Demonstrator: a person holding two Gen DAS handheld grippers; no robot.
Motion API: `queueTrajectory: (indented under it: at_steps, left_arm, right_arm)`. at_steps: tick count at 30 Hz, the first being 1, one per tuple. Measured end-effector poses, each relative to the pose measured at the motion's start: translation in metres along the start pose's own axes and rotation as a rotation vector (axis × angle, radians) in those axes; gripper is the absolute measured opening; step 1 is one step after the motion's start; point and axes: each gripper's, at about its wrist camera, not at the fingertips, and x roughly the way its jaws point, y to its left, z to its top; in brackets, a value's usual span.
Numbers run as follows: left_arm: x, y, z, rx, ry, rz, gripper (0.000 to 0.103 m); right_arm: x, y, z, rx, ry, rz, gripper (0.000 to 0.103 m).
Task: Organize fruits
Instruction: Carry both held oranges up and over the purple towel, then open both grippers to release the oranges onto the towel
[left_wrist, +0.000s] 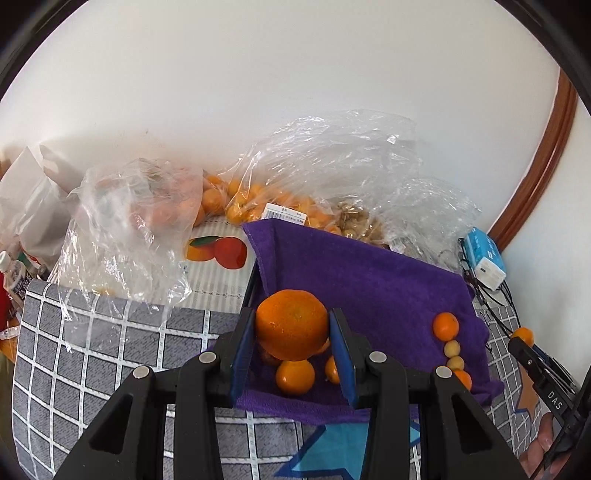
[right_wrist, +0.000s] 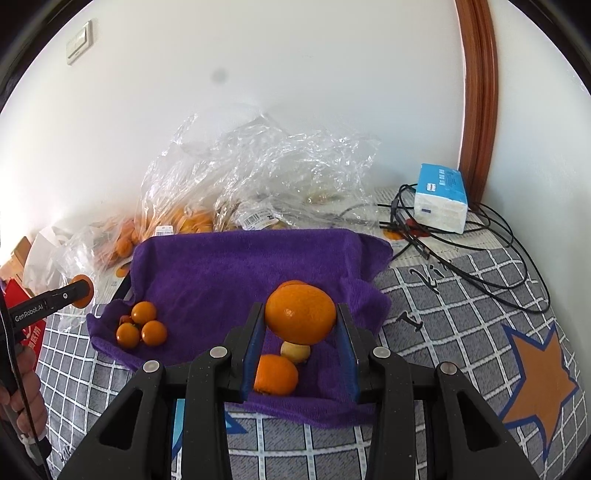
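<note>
Tongs, left (left_wrist: 291, 328): closed on a large orange (left_wrist: 291, 324), with both blue pads pressed against its sides. The fruit is held above the near left part of a purple towel (left_wrist: 354, 266). Below it on the towel lie small oranges (left_wrist: 294, 376), partly hidden by the held fruit and by the pads.

Tongs, right (right_wrist: 300, 320): closed on a second orange (right_wrist: 300, 317), gripped the same way between the blue pads, above the near right part of the same towel. Directly beneath it on the cloth rest a pale yellow fruit (right_wrist: 295, 352) and another orange (right_wrist: 275, 374), touching each other.

In the right wrist view, a cluster of three small oranges (right_wrist: 142, 328) sits at the towel's left edge. In the left wrist view, a short line of fruit (left_wrist: 448, 339), orange and pale yellow, runs along the towel's right edge.

The towel lies on a grey checked cover (left_wrist: 110, 332) printed with stars. Behind the towel, against the white wall, stand clear plastic bags (left_wrist: 258, 195) holding more oranges. A blue and white tissue pack (right_wrist: 441, 197) sits at the right rear, resting on a tangle of black cables (right_wrist: 491, 254). A light switch (right_wrist: 79, 43) is mounted on the wall at upper left.
</note>
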Motion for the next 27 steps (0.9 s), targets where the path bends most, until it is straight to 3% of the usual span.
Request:
queueTrajectory:
  at_steps: [15, 27]
  left_arm:
    - [0.060, -0.013, -0.005, 0.023, 0.067, 0.008, 0.038]
    - [0.081, -0.012, -0.006, 0.034, 0.079, -0.013, 0.038]
  right_arm:
    - [0.070, 0.029, -0.016, -0.064, 0.148, 0.093, 0.037]
    - [0.087, 0.044, -0.024, -0.136, 0.177, 0.065, 0.037]
